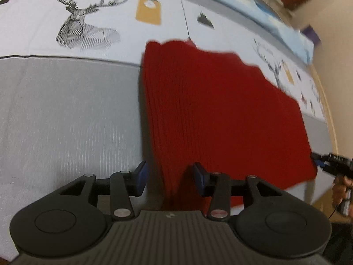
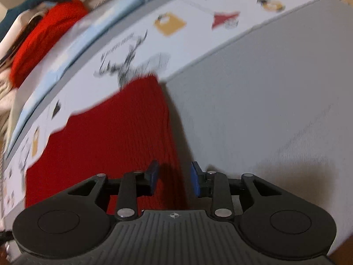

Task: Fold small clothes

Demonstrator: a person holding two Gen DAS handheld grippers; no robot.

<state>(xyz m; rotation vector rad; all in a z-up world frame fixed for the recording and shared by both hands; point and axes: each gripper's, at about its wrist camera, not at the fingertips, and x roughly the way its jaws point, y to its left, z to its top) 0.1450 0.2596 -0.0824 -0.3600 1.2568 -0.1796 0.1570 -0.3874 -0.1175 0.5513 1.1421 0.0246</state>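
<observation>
A red knit garment [image 1: 220, 114] is lying flat and folded on a bed sheet [image 1: 66, 110] that is grey in the near part and white with printed deer and yellow tags farther back. The left gripper [image 1: 169, 180] is hovering over the garment's near left edge with its blue-padded fingers [image 1: 141, 176] spread apart; the fabric edge is showing in the gap, but the pads are not pressing on it. In the right wrist view, the right gripper [image 2: 174, 180] is sitting over the garment's near right edge, its fingers [image 2: 195, 180] also parted and gripping nothing. A second red knit piece [image 2: 44, 37] is lying in a pile beyond the sheet. Both views are blurring with motion.
</observation>
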